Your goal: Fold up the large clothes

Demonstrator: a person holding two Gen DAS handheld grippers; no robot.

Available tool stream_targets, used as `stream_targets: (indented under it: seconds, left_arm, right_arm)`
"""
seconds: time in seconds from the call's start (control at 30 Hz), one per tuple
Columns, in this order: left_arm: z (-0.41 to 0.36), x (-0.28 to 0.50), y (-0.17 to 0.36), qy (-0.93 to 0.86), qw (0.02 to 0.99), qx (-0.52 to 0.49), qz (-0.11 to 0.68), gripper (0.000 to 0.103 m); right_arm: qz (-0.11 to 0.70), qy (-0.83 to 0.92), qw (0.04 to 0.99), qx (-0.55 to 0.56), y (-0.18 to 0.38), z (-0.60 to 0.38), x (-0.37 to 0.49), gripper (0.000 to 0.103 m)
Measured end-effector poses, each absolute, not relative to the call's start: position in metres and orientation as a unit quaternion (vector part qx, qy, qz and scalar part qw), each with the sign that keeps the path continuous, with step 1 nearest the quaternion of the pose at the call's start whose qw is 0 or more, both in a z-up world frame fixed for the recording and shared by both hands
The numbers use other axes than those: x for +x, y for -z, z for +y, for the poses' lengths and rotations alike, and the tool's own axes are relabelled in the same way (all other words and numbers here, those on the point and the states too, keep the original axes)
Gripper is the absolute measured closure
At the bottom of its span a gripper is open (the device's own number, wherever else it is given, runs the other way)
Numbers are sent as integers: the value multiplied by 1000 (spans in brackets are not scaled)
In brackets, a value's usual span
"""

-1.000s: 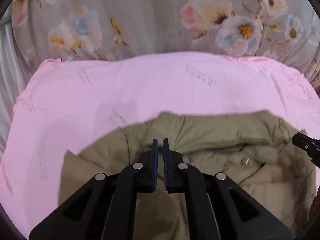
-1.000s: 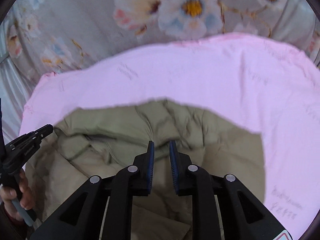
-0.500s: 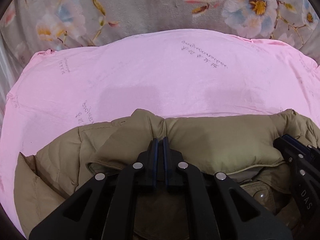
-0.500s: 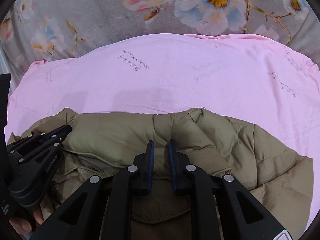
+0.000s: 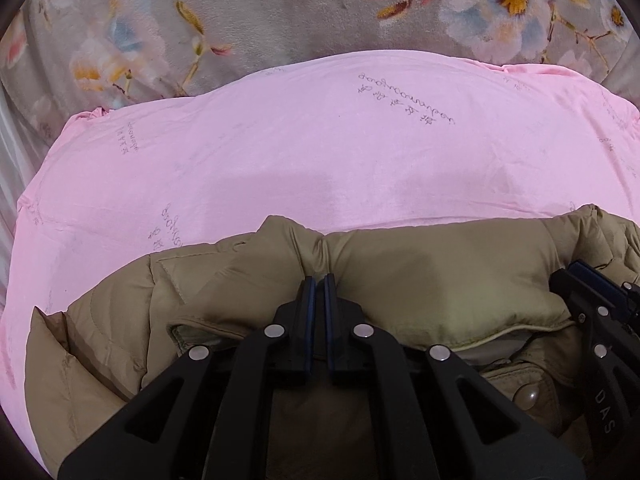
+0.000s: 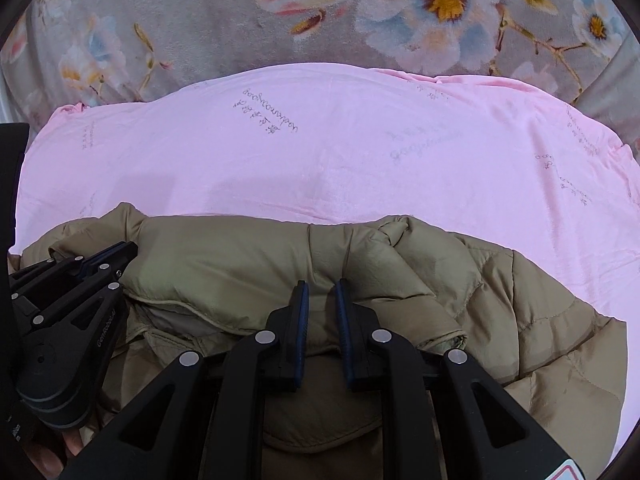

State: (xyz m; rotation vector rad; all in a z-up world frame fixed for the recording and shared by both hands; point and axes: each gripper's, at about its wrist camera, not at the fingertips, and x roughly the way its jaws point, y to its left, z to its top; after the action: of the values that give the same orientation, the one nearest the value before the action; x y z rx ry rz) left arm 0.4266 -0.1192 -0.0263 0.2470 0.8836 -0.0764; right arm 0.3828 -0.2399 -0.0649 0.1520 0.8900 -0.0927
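An olive-khaki padded jacket [image 5: 440, 280] lies on a pink cloth [image 5: 320, 152], collar end at the near side. My left gripper [image 5: 319, 280] is shut on the jacket's collar fold near its left shoulder. My right gripper [image 6: 321, 286] is shut on the same collar fold [image 6: 240, 264] further right, with puffy fabric bunched between its fingers. The right gripper shows at the right edge of the left wrist view [image 5: 592, 300]. The left gripper shows at the left edge of the right wrist view [image 6: 80, 280]. A snap button [image 5: 528, 394] shows on the jacket's front.
The pink cloth [image 6: 360, 152] covers most of the surface ahead and carries faint printed script. Beyond it lies a grey floral blanket [image 5: 280, 12]. A quilted sleeve or side panel [image 6: 540, 320] spreads out to the right.
Both grippers have carried the jacket's collar forward and lower over the pink cloth. More cloth is now in view beyond the collar, and the grippers sit closer together.
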Motion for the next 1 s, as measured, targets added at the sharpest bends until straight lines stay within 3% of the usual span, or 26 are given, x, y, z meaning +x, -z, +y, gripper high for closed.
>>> stream_targets:
  seconds: [0.77, 1.0]
  left_arm:
    - [-130, 428, 31, 19, 894, 157, 419, 101]
    - [-126, 428, 29, 25, 896, 144, 418, 101]
  right_arm:
    - [434, 50, 897, 68, 66, -238, 386, 89]
    - [419, 13, 895, 152, 66, -263, 380, 88]
